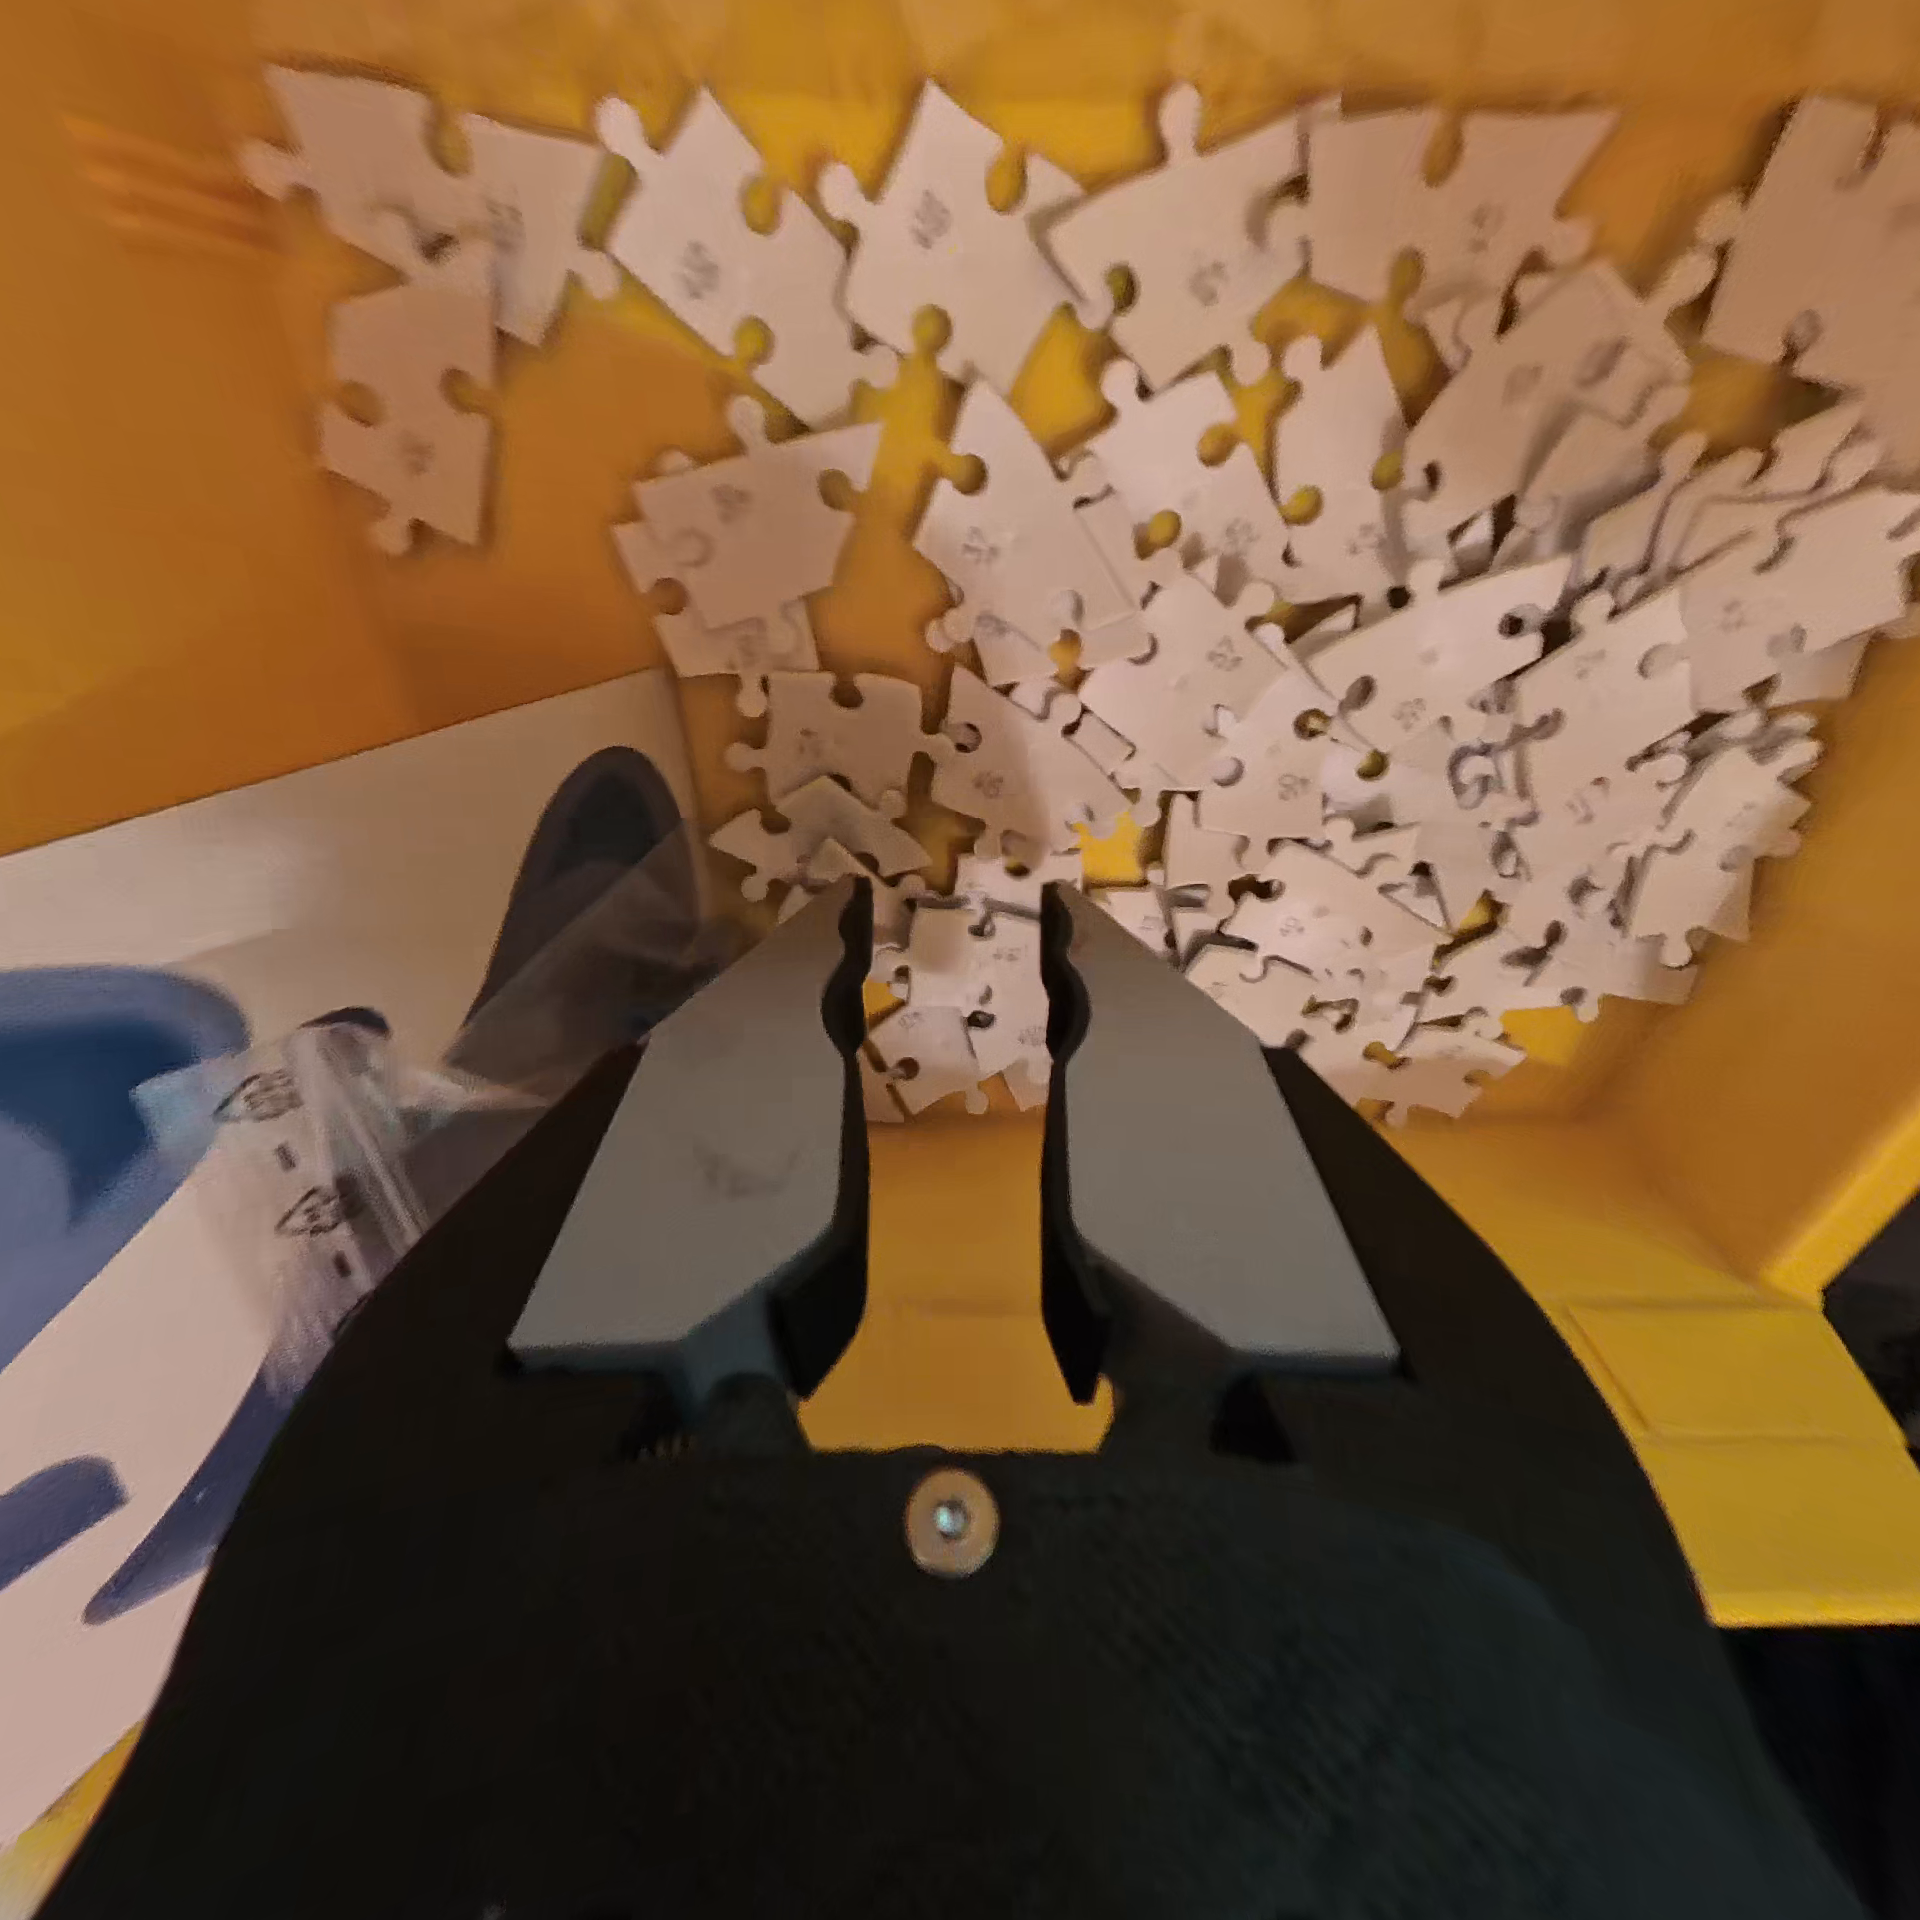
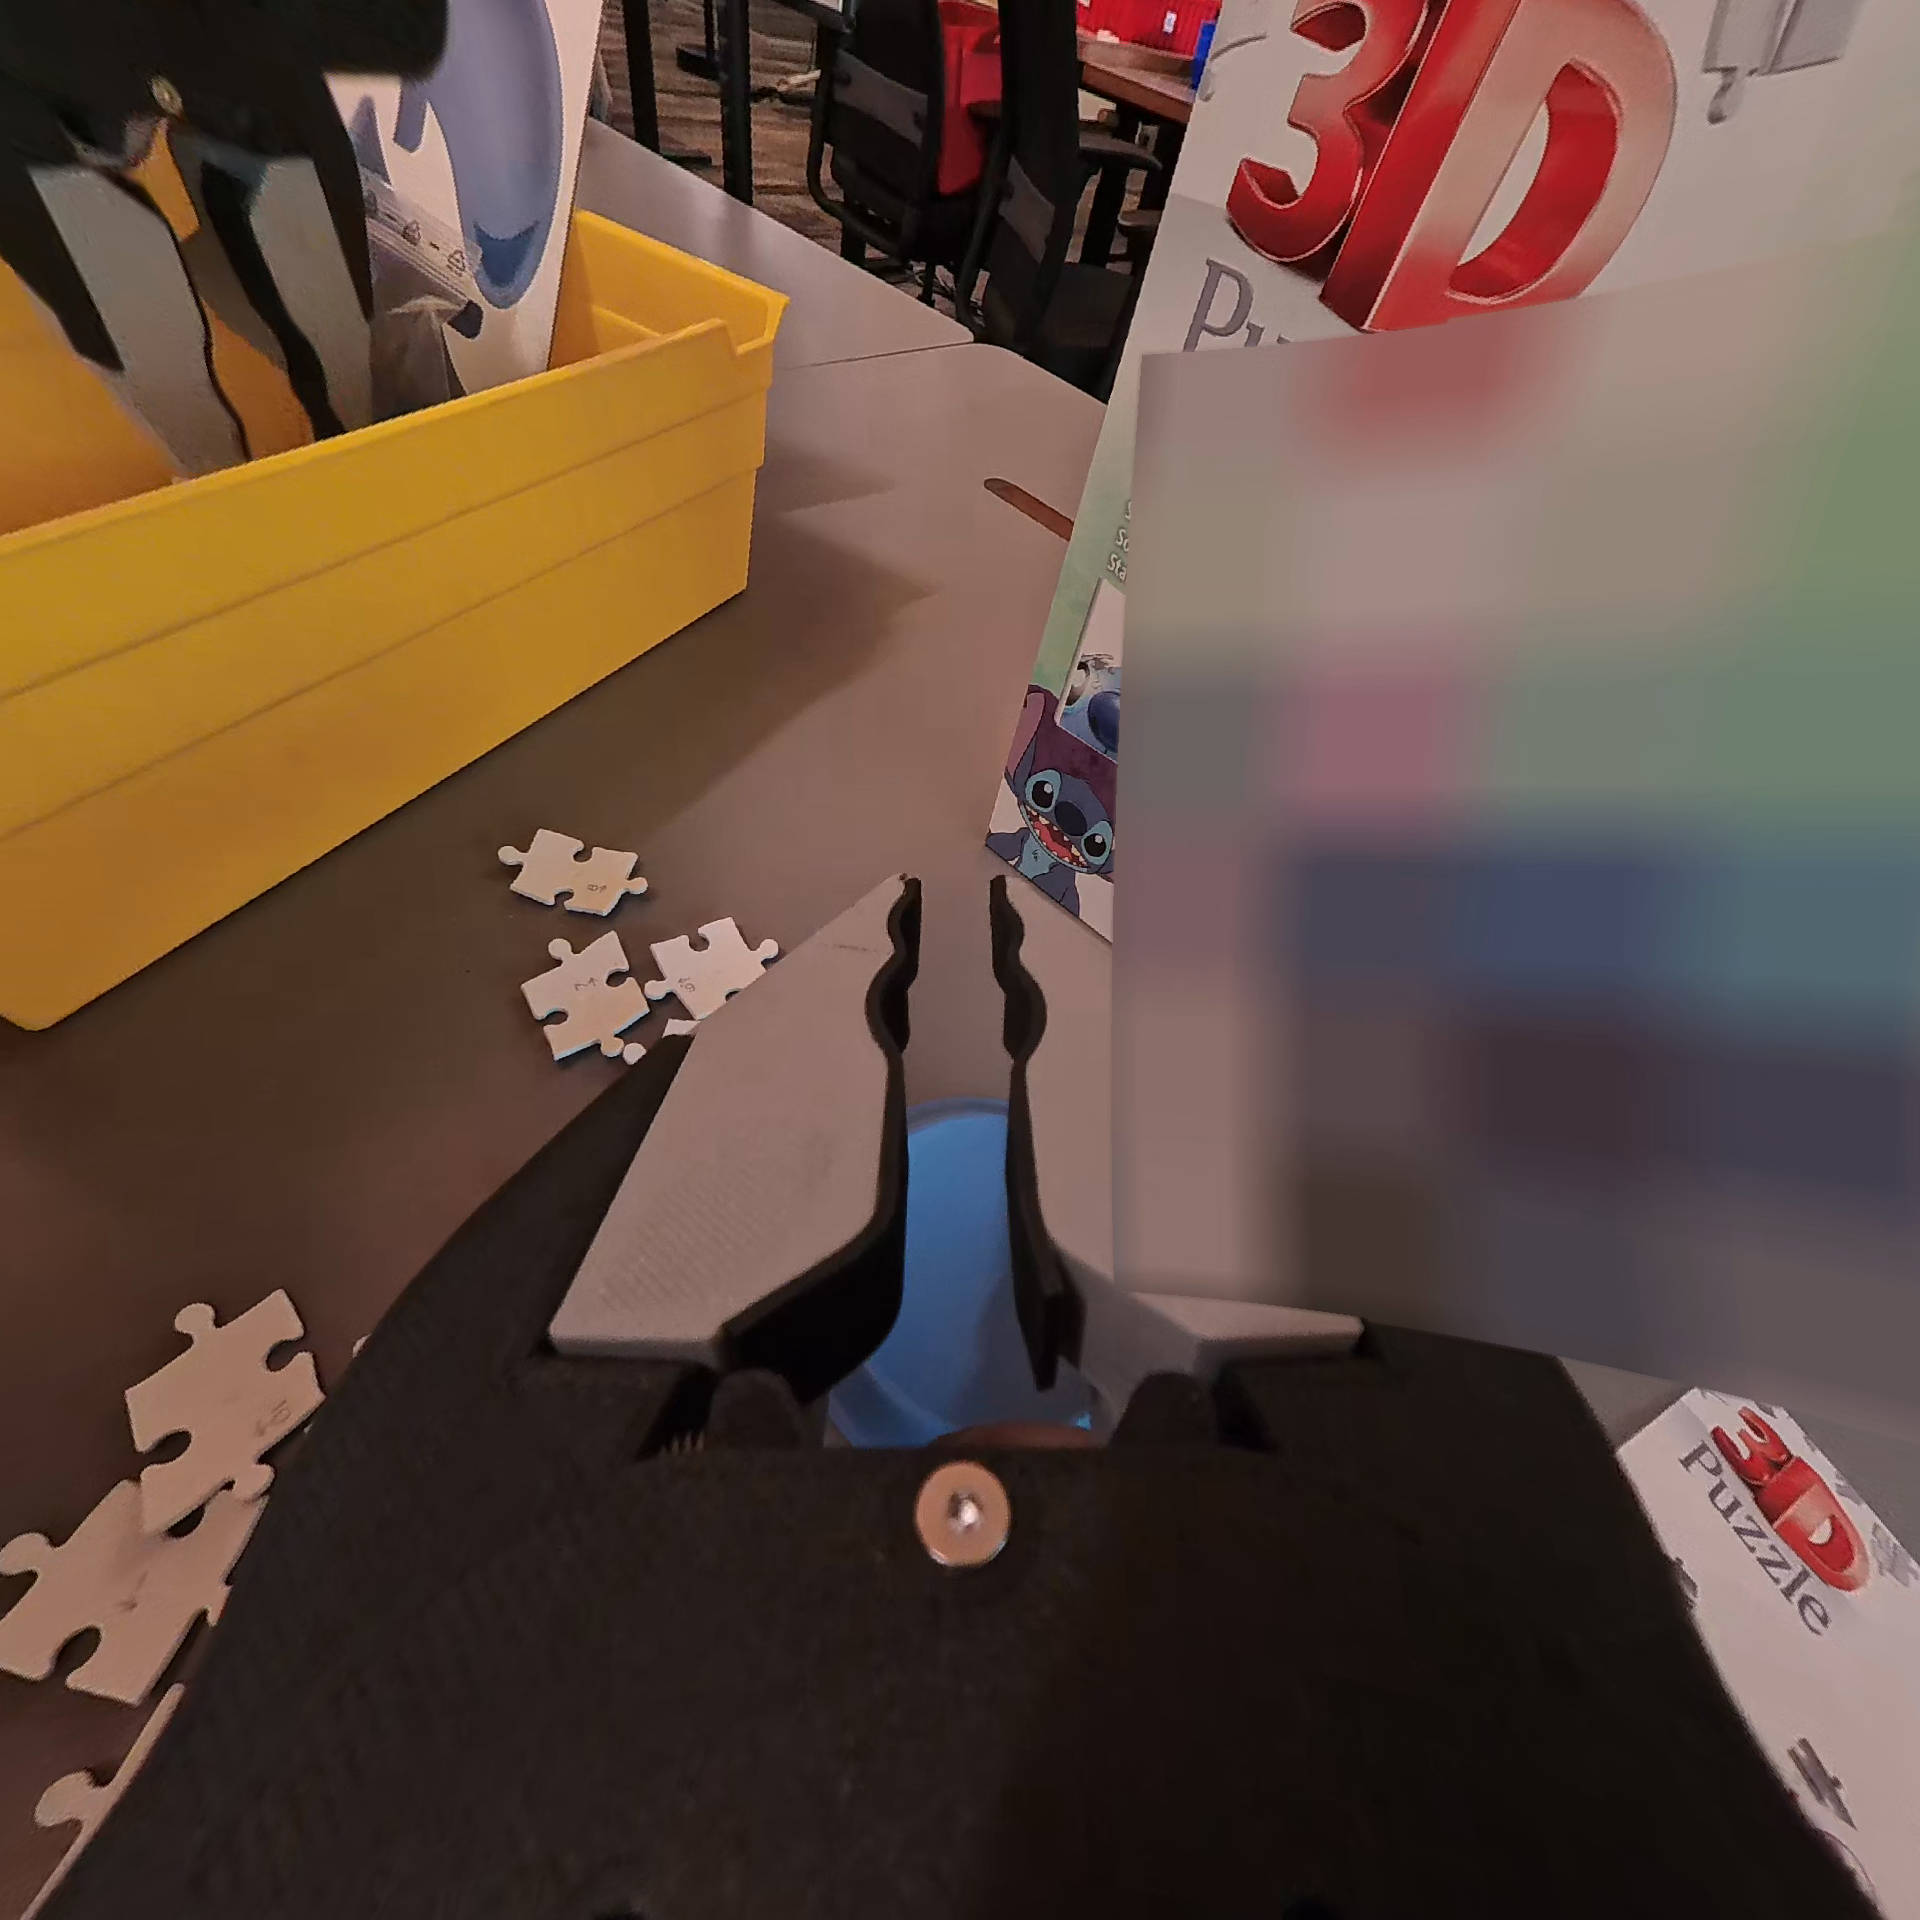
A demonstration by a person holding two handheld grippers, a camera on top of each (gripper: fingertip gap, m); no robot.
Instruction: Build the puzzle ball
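My left gripper point(image 1: 954, 899) is open and empty, its tips just above a heap of white, face-down puzzle pieces point(image 1: 1195, 582) inside a yellow bin point(image 1: 208, 582). It also shows in the right wrist view point(image 2: 208, 312), reaching down into the bin point(image 2: 416, 582). My right gripper point(image 2: 954, 894) hovers over the grey table point(image 2: 831, 644) with its jaws a narrow gap apart and nothing between the tips. A blue round part point(image 2: 956, 1247) shows below it through the gap. Loose white pieces point(image 2: 587, 997) lie left of its fingers, and larger joined pieces point(image 2: 218, 1382) lie at the lower left.
A white-and-blue printed sheet point(image 1: 208, 914) and a clear plastic bag point(image 1: 332, 1122) stand in the bin's left part. The tall puzzle box point(image 2: 1434, 187) stands close on the right. A small box point(image 2: 1787, 1538) lies at the lower right. Chairs and desks stand beyond the table. The left gripper's tips are roughly 30 cm from the right gripper's.
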